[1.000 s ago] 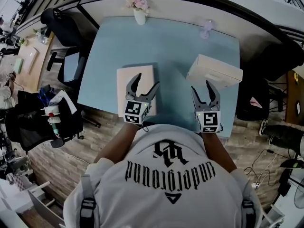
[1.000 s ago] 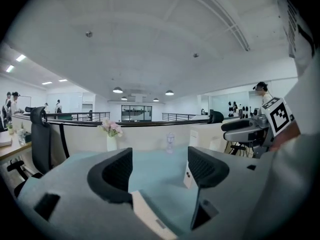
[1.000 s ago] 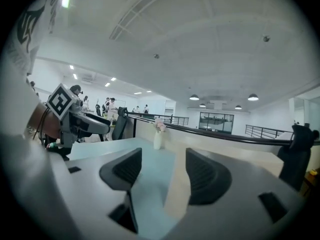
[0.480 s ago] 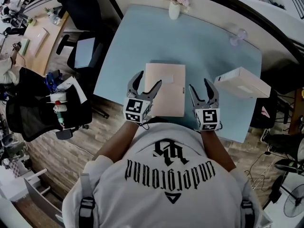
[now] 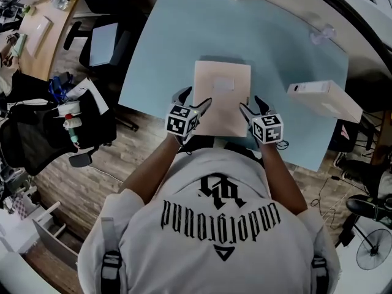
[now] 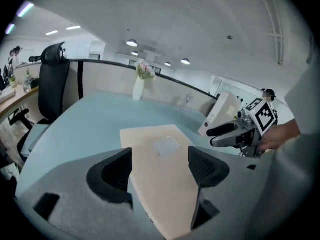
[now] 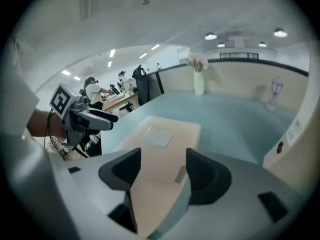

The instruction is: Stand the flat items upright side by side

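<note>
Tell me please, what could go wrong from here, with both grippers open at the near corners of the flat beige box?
1. The left gripper and right gripper are open over the near corners of the beige box, which lies flat. A shallow grip on its corners may slip as it tilts up.
2. The white box sits close to the right edge of the table. The raised box swinging right might knock it off.

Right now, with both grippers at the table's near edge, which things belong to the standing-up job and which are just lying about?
Job in hand:
beige flat item, lying flat
white box, at the table's right side
left gripper and right gripper, both open

Lying about:
vase of flowers
clear glass
office chair
</note>
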Demonstrator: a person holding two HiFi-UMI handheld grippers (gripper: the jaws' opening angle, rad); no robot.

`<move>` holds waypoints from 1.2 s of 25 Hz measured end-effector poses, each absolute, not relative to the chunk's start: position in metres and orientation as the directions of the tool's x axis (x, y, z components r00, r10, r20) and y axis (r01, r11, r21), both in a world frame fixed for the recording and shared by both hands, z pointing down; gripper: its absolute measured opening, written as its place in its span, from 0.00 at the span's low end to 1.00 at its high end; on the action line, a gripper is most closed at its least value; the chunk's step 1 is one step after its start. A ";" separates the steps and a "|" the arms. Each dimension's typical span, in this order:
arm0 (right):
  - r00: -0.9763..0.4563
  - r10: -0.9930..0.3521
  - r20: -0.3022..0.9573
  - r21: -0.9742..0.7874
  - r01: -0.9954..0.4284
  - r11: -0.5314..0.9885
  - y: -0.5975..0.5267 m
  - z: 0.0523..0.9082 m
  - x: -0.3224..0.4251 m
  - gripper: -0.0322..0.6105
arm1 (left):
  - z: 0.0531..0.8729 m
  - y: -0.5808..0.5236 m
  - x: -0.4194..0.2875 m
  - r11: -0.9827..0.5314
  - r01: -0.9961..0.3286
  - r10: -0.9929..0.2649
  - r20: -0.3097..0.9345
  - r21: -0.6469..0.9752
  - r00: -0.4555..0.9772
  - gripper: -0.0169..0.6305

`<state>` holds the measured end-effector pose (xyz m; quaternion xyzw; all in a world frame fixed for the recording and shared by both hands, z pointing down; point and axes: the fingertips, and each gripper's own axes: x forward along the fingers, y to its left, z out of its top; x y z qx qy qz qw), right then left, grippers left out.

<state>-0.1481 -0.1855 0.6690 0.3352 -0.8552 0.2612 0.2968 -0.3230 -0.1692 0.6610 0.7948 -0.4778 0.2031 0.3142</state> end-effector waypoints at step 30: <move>-0.578 -0.223 0.785 -0.446 -0.777 0.444 -0.172 0.738 -0.150 0.48 | 0.744 -0.150 -0.328 -0.226 -0.829 -0.379 0.737 0.512 0.559 0.56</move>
